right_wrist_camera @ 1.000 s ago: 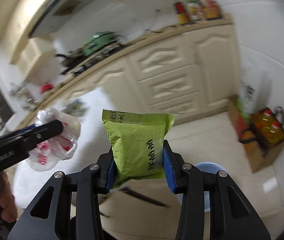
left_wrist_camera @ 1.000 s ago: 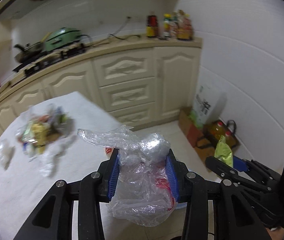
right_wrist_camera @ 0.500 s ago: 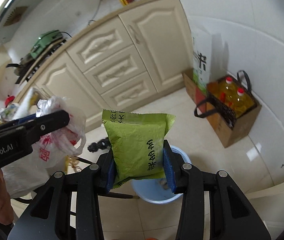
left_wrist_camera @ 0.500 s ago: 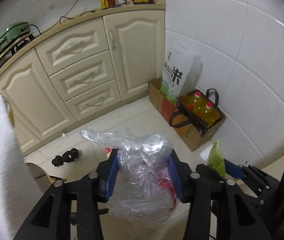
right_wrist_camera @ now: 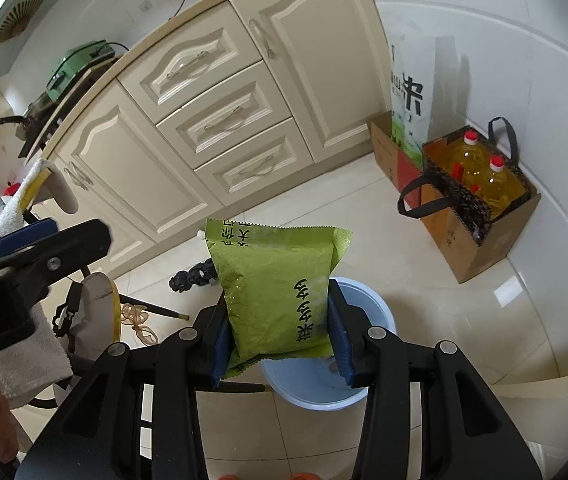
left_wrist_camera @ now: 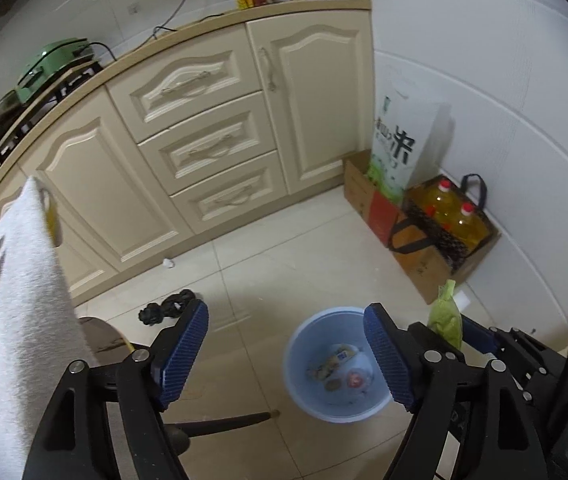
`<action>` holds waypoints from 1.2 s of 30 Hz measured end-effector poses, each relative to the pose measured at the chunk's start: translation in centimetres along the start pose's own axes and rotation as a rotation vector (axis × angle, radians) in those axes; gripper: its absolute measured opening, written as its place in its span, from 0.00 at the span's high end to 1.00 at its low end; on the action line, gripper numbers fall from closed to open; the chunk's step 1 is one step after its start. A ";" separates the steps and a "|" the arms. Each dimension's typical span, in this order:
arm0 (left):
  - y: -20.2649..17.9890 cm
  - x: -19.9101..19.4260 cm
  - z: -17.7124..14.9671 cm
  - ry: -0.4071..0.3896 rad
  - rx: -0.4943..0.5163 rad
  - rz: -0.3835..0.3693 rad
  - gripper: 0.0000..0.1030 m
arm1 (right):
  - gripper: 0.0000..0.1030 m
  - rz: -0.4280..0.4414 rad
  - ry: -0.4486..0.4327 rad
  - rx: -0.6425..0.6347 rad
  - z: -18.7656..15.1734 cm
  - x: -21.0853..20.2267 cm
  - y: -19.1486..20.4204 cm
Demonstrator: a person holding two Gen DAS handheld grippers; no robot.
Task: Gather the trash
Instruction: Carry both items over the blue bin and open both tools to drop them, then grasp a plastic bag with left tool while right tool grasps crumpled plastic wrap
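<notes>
Between right gripper pads: green packet, gripped. Left gripper opening, empty; bucket below.

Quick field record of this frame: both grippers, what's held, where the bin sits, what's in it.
left gripper: jaws opening, nothing between them
right gripper: shut on green packet
bin: light blue, on the floor, below both grippers
bin contents: a few wrappers at the bottom
nearby: cream cabinets, box with oil bottles
</notes>
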State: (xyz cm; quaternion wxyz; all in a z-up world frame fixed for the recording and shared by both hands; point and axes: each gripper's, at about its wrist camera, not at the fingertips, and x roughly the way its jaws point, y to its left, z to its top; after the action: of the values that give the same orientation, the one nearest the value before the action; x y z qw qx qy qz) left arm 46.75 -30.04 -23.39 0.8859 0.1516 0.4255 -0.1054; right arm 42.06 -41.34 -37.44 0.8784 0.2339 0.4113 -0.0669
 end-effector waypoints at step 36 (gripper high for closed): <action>31.5 -23.1 -20.1 -0.297 -0.392 0.271 0.01 | 0.10 0.172 -0.110 -0.457 -1.5 -9.8 33.5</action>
State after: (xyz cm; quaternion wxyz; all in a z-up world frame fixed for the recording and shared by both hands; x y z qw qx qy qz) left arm 27.99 7.86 -11.44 0.9571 0.0159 0.2789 0.0771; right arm 44.94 -11.86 -18.96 0.9321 0.0595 0.3457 0.0903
